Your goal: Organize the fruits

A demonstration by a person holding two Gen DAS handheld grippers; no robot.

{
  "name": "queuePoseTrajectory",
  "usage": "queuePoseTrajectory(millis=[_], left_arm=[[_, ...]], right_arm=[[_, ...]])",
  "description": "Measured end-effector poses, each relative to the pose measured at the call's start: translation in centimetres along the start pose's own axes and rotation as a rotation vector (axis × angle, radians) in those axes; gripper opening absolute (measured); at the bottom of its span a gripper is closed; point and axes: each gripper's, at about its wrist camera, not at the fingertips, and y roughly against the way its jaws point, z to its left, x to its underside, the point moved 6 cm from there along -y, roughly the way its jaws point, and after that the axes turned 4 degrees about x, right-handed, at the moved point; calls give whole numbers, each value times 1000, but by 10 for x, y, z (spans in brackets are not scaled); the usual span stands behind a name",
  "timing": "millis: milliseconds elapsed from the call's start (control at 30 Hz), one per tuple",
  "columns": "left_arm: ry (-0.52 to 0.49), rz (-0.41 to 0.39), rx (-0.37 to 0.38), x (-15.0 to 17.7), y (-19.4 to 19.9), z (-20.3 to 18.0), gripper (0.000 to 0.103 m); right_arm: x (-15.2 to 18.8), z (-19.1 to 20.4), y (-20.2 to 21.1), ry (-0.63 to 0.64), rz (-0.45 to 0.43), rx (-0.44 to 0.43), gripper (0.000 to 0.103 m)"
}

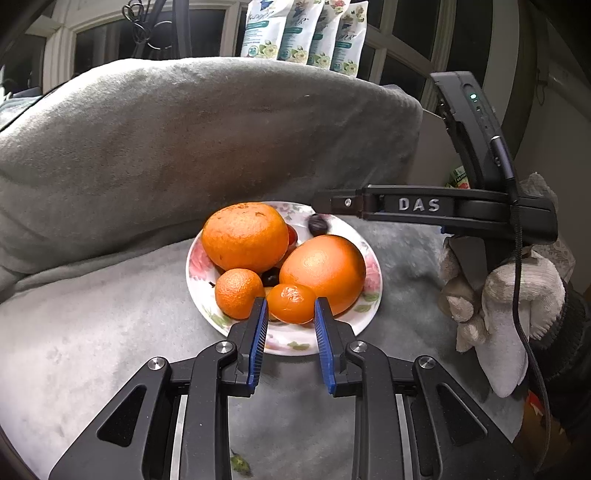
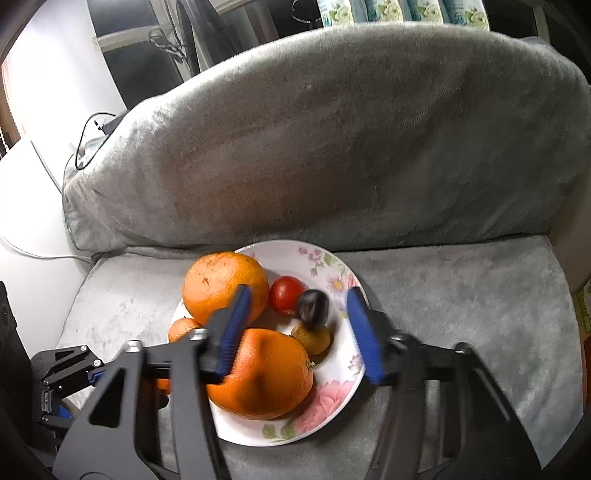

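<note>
A floral plate (image 1: 282, 341) (image 2: 332, 413) sits on a grey sofa seat and holds two large oranges (image 1: 245, 236) (image 1: 325, 271), two small mandarins (image 1: 238, 293) (image 1: 291, 302), a red tomato (image 2: 286, 293), a dark plum (image 2: 313, 304) and a small yellowish fruit (image 2: 312, 338). My left gripper (image 1: 290, 306) has its blue pads on either side of the front mandarin, apparently touching it. My right gripper (image 2: 299, 306) is open above the plate; the dark plum is blurred between its fingers, free of both pads. It also shows in the left wrist view (image 1: 325, 203), over the plate's far edge.
The grey sofa back cushion (image 1: 184, 147) rises right behind the plate. Floral packets (image 1: 306, 33) stand on the ledge behind it. A white-gloved hand (image 1: 509, 306) holds the right gripper at the right. A small green scrap (image 1: 240, 463) lies on the seat near me.
</note>
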Motion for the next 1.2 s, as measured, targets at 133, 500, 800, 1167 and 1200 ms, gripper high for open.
queuePoseTrajectory(millis=[133,500,800,1167,1200], left_arm=[[1,-10,1,-1,2,0,38],[11,-24,-38,-4,11,1,68],[17,-54,-83,-3,30,1,76],[16,-114,-116,-7,59,1,77],[17,-119,-118,-7,62,1,77]], right_arm=[[-1,4,4,4,-8,-3,64],[1,10,19,21,-39,13,88],[6,16,43,54,-74,51,97],[13,25,92,62,-176,137,103],[15,25,98,63,-190,145,103]])
